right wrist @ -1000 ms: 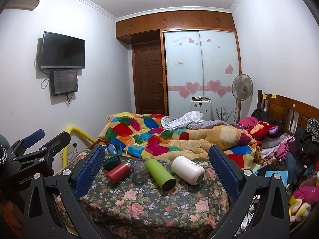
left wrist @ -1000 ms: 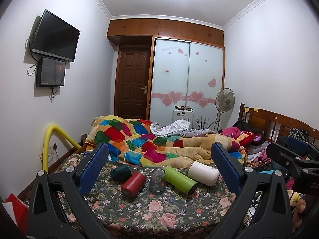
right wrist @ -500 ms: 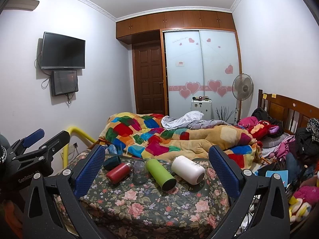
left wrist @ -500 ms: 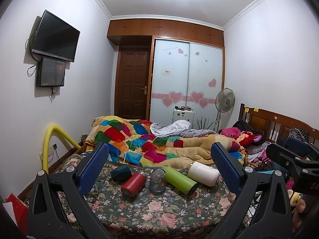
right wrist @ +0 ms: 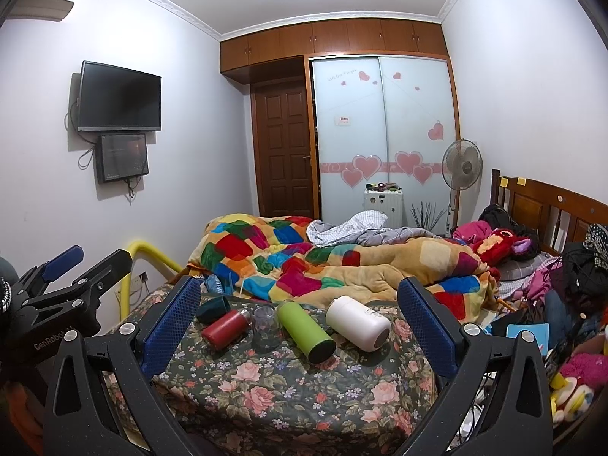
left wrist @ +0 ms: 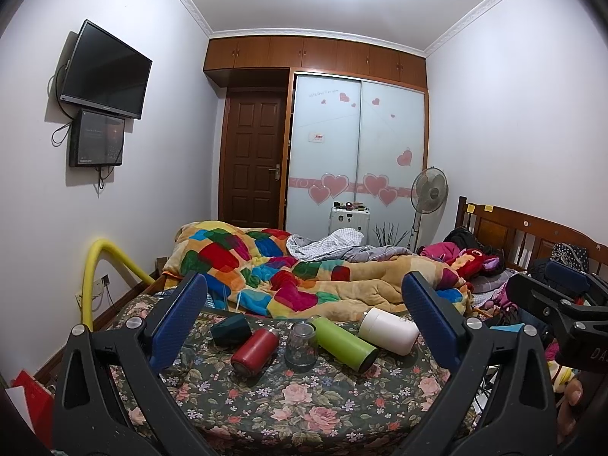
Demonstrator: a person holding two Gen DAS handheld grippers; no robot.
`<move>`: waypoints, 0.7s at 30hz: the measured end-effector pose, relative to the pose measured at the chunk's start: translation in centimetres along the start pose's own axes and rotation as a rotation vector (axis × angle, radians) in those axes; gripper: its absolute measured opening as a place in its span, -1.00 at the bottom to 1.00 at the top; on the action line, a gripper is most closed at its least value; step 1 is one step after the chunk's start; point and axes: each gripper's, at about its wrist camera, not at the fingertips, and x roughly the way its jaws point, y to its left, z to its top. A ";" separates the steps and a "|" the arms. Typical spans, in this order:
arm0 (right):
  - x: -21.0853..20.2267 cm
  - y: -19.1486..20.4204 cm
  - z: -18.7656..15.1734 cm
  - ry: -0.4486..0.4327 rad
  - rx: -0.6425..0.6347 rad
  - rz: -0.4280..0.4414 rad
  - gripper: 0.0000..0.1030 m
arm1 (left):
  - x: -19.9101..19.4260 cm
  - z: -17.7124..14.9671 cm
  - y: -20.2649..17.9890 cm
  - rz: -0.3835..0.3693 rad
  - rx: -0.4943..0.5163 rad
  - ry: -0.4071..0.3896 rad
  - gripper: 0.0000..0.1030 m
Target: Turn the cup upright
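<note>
Several cups rest on a floral cloth (left wrist: 288, 399) (right wrist: 288, 383). A dark teal cup (left wrist: 230, 330) (right wrist: 212, 309), a red bottle (left wrist: 254, 350) (right wrist: 223, 328), a green bottle (left wrist: 344, 342) (right wrist: 305, 331) and a white cup (left wrist: 388, 330) (right wrist: 358, 323) lie on their sides. A clear glass (left wrist: 301, 345) (right wrist: 266, 322) stands mouth down among them. My left gripper (left wrist: 304, 323) is open and empty, well short of the cups. My right gripper (right wrist: 300, 323) is open and empty, also short of them.
A bed with a patchwork quilt (left wrist: 304, 273) lies right behind the cloth. A yellow padded rail (left wrist: 98, 266) stands at the left. Clothes and toys (right wrist: 532, 266) pile up at the right by the wooden headboard. A fan (right wrist: 461, 163) stands by the wardrobe.
</note>
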 end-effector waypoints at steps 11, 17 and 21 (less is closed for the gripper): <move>1.3 -0.5 -0.6 0.030 0.006 -0.007 1.00 | 1.1 -0.8 0.8 0.011 -0.005 0.022 1.00; 3.1 -1.0 -1.2 0.077 0.011 -0.017 1.00 | 5.1 -2.3 2.6 0.020 -0.033 0.121 1.00; 4.8 -1.5 -1.9 0.118 0.013 -0.032 1.00 | 9.6 -4.4 4.7 0.027 -0.053 0.251 1.00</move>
